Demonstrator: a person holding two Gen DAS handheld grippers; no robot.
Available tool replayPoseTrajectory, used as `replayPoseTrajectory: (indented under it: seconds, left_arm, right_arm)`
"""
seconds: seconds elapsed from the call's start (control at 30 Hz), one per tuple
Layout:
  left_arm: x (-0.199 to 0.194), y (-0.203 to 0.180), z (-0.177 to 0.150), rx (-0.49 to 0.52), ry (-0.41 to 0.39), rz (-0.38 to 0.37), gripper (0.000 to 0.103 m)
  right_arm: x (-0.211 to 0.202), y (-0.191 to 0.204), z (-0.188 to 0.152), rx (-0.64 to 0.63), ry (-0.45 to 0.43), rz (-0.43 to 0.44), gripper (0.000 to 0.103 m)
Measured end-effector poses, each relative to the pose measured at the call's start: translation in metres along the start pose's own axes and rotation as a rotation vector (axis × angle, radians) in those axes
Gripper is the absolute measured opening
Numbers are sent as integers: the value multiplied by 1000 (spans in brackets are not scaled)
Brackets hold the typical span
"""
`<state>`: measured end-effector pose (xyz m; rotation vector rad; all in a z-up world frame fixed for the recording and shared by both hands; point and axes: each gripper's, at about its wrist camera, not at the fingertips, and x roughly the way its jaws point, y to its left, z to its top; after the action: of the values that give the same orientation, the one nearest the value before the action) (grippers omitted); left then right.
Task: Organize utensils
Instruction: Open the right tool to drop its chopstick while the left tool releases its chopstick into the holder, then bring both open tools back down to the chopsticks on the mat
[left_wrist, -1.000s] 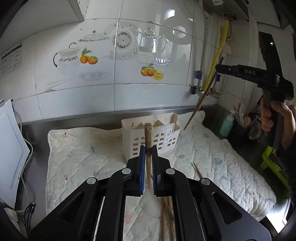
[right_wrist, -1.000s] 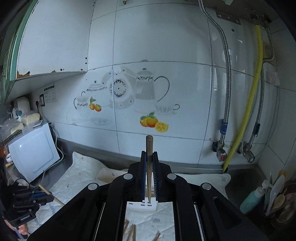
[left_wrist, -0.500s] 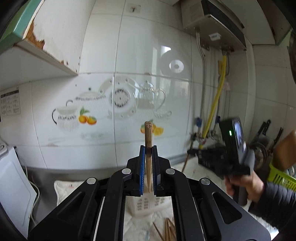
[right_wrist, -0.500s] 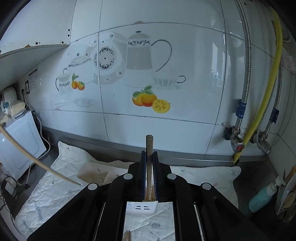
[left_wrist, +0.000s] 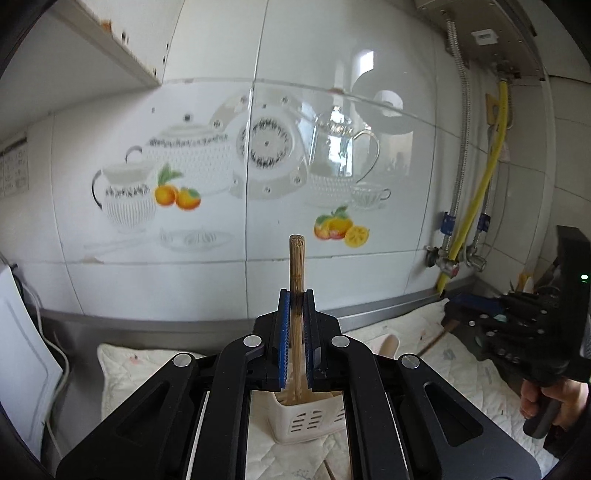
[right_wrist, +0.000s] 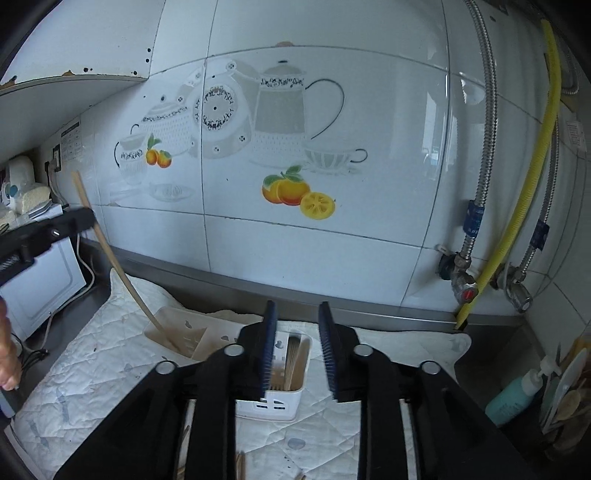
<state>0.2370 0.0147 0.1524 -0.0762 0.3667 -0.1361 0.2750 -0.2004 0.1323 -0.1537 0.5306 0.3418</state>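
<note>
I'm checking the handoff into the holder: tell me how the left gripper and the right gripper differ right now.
The left gripper is shut on a chopstick; the right gripper holds nothing, its jaws having just been opening. The left gripper's chopstick slants down into the left end of the white holder; the right gripper stands apart above the holder's right compartment, where chopsticks already rest. Both have blue pads and aim at that holder.
</note>
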Motion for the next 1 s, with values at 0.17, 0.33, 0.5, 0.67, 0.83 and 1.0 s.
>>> replayPoseTrajectory:
  seconds: [0.17, 0.33, 0.5, 0.67, 0.83, 1.0]
  left_arm:
    - [14, 0, -11, 0, 44, -6, 6]
    - [12, -2, -14, -1, 50, -8, 15]
    - [-7, -6, -15, 12, 27, -13, 35]
    - [-39, -9, -26, -2, 14, -30, 35]
    - [-70, -13, -57, 8, 40, -19, 35]
    - [-93, -7, -101, -20, 86, 6, 35]
  right_arm:
    - [-23, -1, -7, 7, -32, 1, 32]
    - [-53, -2, -26, 36, -52, 29, 36]
    - [-79, 1, -61, 72, -43, 61, 36]
    - [-99, 10, -108, 93, -15, 44, 36]
    - [-116, 20, -155, 112, 14, 39, 36]
    - [-127, 25, -203, 149, 53, 31, 36]
